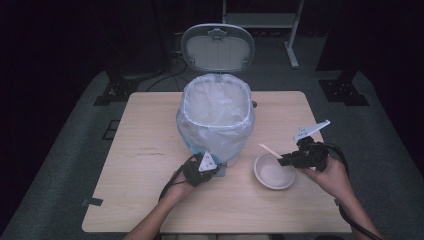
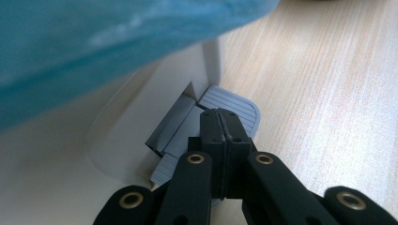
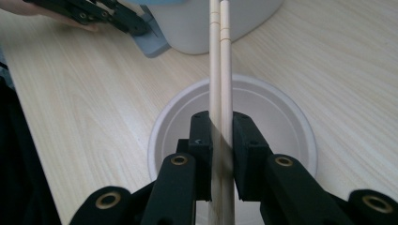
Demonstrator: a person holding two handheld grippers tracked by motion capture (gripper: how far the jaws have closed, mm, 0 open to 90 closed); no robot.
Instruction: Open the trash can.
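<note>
**Chopsticks held over the bowl, pedal pressed**

The right gripper (image 3: pixel 220 140) is clamped on a pair of chopsticks (image 3: pixel 220 70), jaws narrowed onto the two sticks, above the white bowl (image 1: pixel 274 171). In the high view the sticks point toward 10 o'clock from the gripper, at the bin (image 1: pixel 216 117) (lid up, bag fitted). The left gripper (image 2: pixel 219 129), jaws fully closed and empty, rests its tips on the grey pedal (image 2: pixel 234 105) at the bin's 6 o'clock.

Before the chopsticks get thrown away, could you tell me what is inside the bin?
The bin stands open, lined with a pale bag. Only the bag's upper inside shows, and nothing lies there. Its bottom is hidden by the rim.
</note>
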